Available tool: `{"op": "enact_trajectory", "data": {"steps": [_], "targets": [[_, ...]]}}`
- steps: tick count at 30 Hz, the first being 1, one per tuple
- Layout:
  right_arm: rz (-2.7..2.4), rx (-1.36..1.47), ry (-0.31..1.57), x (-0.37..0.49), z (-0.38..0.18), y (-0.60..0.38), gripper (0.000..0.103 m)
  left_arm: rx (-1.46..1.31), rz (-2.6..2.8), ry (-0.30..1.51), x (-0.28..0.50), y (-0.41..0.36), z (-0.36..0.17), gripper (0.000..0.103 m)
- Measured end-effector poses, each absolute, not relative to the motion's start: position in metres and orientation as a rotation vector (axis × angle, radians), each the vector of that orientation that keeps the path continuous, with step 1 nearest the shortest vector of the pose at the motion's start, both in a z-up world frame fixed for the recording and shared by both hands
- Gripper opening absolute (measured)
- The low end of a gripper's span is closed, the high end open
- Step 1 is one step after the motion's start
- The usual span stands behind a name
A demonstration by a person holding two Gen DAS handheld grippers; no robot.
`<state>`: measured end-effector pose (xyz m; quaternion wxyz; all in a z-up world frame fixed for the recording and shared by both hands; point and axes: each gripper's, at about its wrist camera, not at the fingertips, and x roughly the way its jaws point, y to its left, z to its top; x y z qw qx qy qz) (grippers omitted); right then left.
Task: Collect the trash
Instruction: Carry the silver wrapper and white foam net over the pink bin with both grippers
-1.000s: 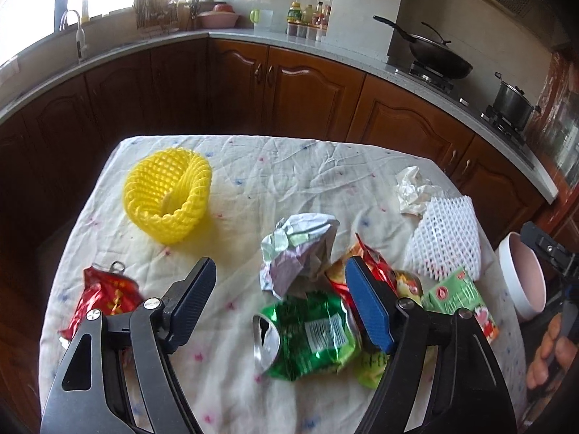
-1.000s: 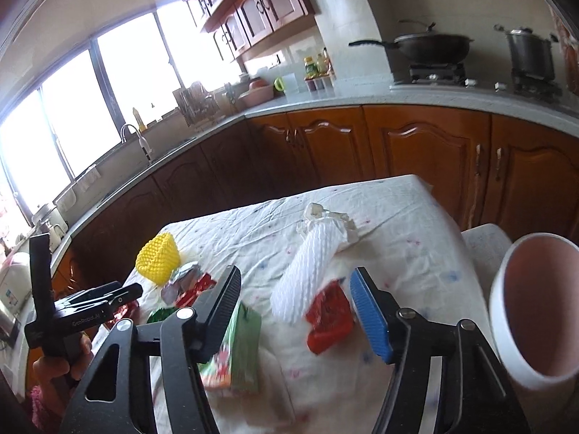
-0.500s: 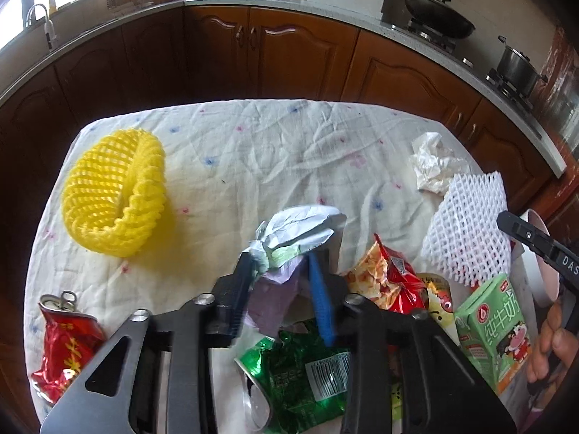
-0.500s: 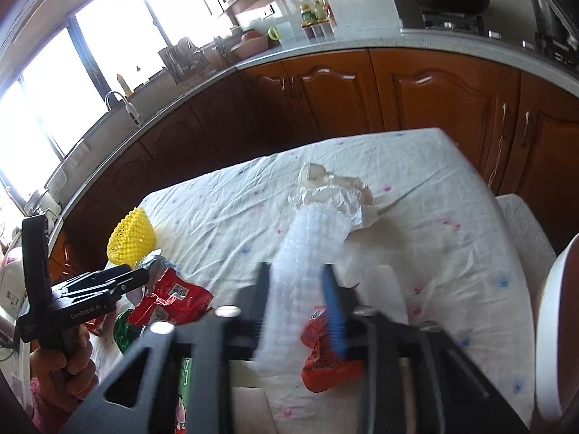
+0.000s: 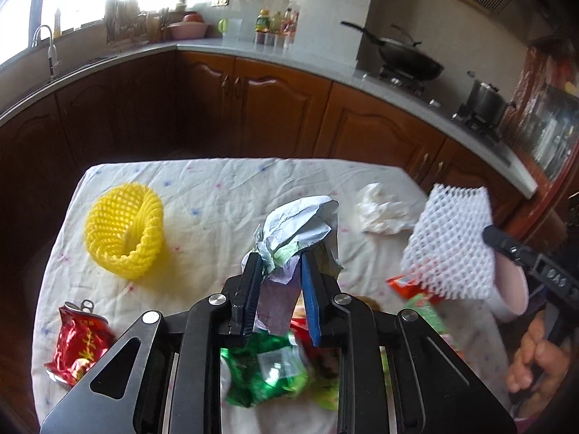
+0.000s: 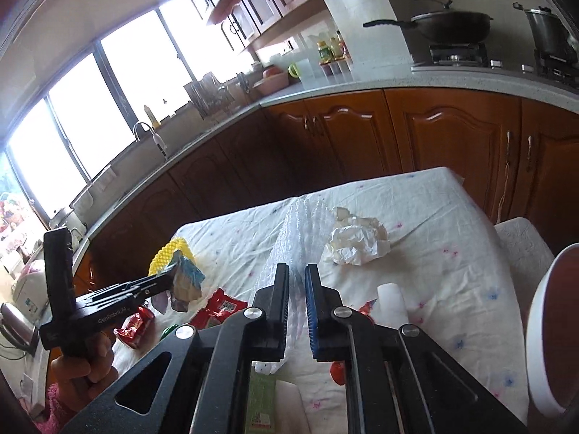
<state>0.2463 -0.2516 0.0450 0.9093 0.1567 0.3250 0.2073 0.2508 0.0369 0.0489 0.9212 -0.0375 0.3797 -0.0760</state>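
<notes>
My left gripper [image 5: 278,260] has a crumpled pale paper wrapper [image 5: 300,224] pinched between its pads, clear of the cloth-covered table [image 5: 224,188]; its jaws are still closing. My right gripper [image 6: 296,271] is shut on a white foam fruit net [image 6: 296,228], which stands up from its pads. The left wrist view shows that net [image 5: 452,238] hanging in the air at the right. In the right wrist view, the left gripper [image 6: 170,276] holds the paper [image 6: 186,282] at the left.
On the table lie a yellow foam net [image 5: 125,235], a crushed red can [image 5: 77,343], a green wrapper [image 5: 267,372], a white tissue [image 5: 383,209] and a red packet [image 6: 217,307]. A pink-white bin [image 6: 550,325] stands off the table's right edge. Kitchen cabinets run behind.
Both grippers went from open to shut. The left took hold of the crumpled paper and raised it; the right took hold of the white foam net and lifted it off the table.
</notes>
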Motion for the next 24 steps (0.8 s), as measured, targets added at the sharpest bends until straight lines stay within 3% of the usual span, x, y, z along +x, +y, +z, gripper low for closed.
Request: {"op": "enact_trajectory", "data": {"steps": [24], "targets": [[0.132,0.409,0.572,0.145,0.056,-0.411,0.009,-0.071,-0.520,0.761,0.201,-0.127,0.068,0.021]]}}
